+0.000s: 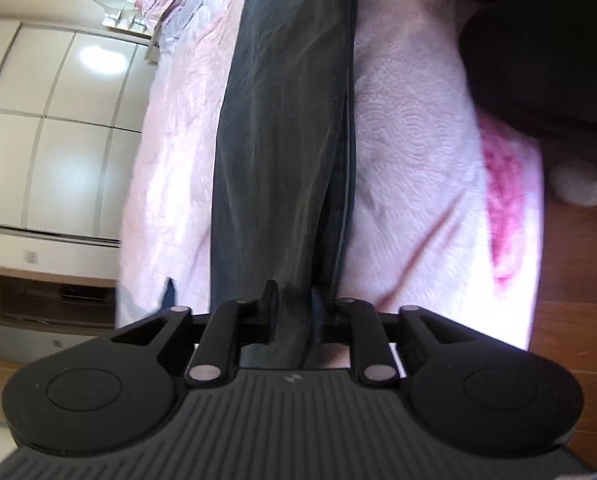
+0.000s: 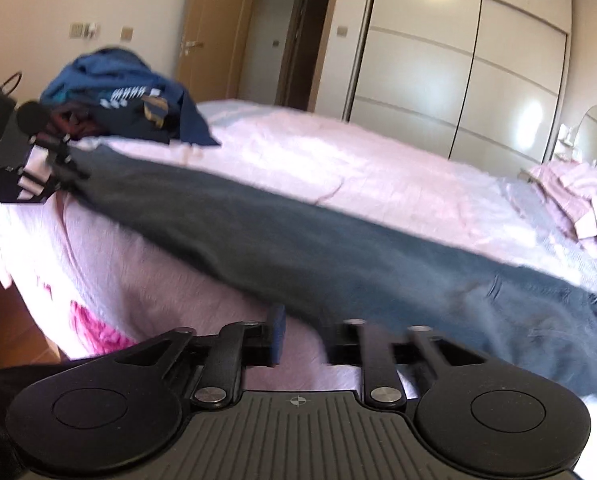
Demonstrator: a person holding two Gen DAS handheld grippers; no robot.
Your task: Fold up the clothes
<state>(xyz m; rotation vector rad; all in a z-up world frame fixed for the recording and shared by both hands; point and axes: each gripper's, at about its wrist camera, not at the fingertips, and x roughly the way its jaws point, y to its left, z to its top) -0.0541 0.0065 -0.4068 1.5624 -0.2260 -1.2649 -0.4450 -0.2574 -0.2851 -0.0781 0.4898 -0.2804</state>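
Observation:
Dark grey trousers [image 1: 282, 128] lie stretched out lengthwise on the pink bedspread [image 1: 410, 128]. In the left wrist view my left gripper [image 1: 298, 308] stands at their near end, jaws parted, with the cloth running loosely between the fingers. The right wrist view shows the trousers [image 2: 298, 240] running along the bed's near edge. My right gripper [image 2: 306, 336] is open over the pink bedspread [image 2: 338, 168] beside the trousers' edge, holding nothing. At the trousers' far end in that view is my left gripper [image 2: 68, 168].
A heap of blue clothes [image 2: 126, 100] sits at the bed's far corner and folded pink clothes [image 2: 578, 200] at the right. White wardrobe doors [image 2: 458, 80] stand behind the bed. Wooden floor [image 1: 570, 272] lies beside it. A person's dark clothing [image 1: 538, 60] fills the upper right.

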